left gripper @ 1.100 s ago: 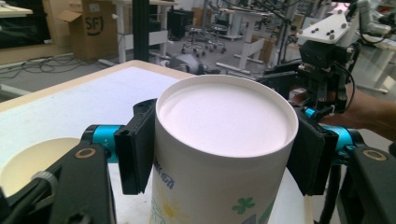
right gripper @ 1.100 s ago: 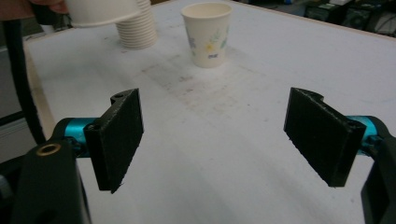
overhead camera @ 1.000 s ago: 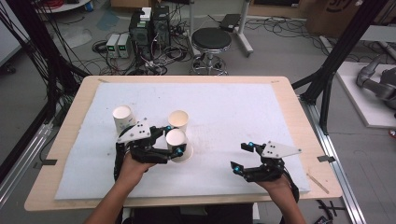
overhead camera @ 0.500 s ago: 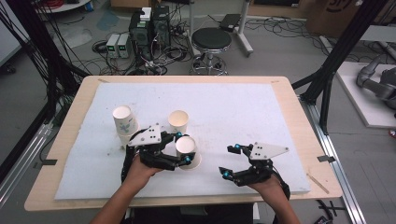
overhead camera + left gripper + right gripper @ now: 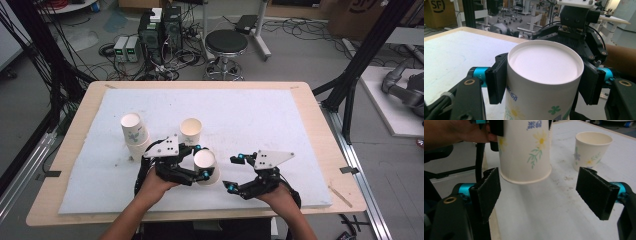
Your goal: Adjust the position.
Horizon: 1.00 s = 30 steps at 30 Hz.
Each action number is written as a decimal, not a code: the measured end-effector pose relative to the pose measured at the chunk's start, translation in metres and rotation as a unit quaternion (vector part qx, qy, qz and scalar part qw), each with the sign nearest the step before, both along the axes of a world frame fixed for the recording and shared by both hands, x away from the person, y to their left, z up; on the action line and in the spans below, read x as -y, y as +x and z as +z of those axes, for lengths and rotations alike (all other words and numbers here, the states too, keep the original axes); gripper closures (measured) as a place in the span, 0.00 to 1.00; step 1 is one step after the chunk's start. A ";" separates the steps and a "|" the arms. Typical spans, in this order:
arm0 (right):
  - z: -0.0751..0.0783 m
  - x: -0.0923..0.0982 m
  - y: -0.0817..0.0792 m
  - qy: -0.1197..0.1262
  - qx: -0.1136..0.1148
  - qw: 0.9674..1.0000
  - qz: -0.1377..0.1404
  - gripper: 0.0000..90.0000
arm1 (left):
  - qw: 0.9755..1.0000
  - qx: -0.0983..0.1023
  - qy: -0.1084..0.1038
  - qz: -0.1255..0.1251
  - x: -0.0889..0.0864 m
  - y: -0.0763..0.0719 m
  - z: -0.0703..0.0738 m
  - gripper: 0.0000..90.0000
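Since a second ago the paper cup (image 5: 206, 166) has travelled with our left hand-held gripper (image 5: 200, 162) from beside the other cups toward the near middle of the desk (image 5: 300, 90), and our right hand-held gripper (image 5: 234, 173) has closed in from the right.

The cup is upside down, flat base uppermost, lifted off the white mat (image 5: 260, 120); in the right gripper view its rim hangs clear above the surface. The left hand-held gripper is clamped on the cup, one pad on each side just below the base. The right hand-held gripper stands wide apart with nothing between its pads, just beside the cup and aimed at its lower part.

We judge this to be a hand-over or a two-handed turn of the cup. The next move calls for sliding the open jaws around the cup wall near the rim and closing gently, since thin paper crushes easily.

Our left forearm comes in from the near edge, wrist level, gripper pointing right. Our right hand angles left toward it.

Farther off, an upright cup (image 5: 190, 131) and a stacked pair of cups (image 5: 134, 132) stand on the mat.
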State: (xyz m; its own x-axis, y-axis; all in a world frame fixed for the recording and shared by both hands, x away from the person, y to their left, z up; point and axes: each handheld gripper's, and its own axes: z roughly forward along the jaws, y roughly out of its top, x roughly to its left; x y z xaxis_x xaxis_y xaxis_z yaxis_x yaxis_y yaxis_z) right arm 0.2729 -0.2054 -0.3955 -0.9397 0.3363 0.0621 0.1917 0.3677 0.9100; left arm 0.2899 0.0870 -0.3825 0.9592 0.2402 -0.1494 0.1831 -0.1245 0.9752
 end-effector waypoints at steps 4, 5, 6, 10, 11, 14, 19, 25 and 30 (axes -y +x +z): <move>0.000 -0.008 0.002 -0.001 -0.005 1.000 0.016 0.23 | 1.000 0.002 0.000 -0.008 0.002 -0.001 -0.001 0.37; 0.000 -0.010 0.002 -0.001 -0.005 1.000 0.019 0.23 | 1.000 0.001 -0.001 -0.010 0.003 -0.001 -0.001 0.37; 0.000 -0.012 0.002 -0.002 -0.006 1.000 0.024 0.23 | 1.000 0.002 0.000 -0.014 0.004 -0.001 -0.001 0.37; -0.002 -0.019 0.003 -0.007 -0.010 0.999 0.037 0.23 | 1.000 0.001 -0.007 -0.026 0.006 -0.002 -0.001 0.37; -0.002 -0.020 0.003 -0.007 -0.011 0.999 0.040 0.23 | 1.000 0.001 -0.008 -0.029 0.007 -0.002 -0.001 0.37; -0.003 -0.024 0.004 -0.007 -0.015 0.999 0.047 0.23 | 0.999 0.001 -0.009 -0.036 0.008 -0.002 -0.002 0.38; -0.005 -0.031 0.006 -0.004 -0.021 0.998 0.059 0.23 | 0.999 -0.003 -0.015 -0.045 0.010 -0.003 -0.003 0.38; -0.007 -0.035 0.008 0.010 -0.030 0.997 0.065 0.23 | 0.999 -0.003 -0.021 -0.051 0.012 -0.004 -0.005 0.38; -0.010 -0.035 0.009 0.018 -0.035 0.996 0.077 0.31 | 0.999 0.003 -0.019 -0.050 0.010 -0.004 -0.006 0.38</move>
State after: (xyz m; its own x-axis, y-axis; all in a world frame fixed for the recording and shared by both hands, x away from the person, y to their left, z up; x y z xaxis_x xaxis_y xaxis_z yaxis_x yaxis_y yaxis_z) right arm 0.2823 -0.1704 -0.4055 -0.9732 0.1839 0.1379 0.1979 0.3649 0.9098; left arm 0.2858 0.0766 -0.3885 0.9788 0.1374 -0.1516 0.1667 -0.1053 0.9804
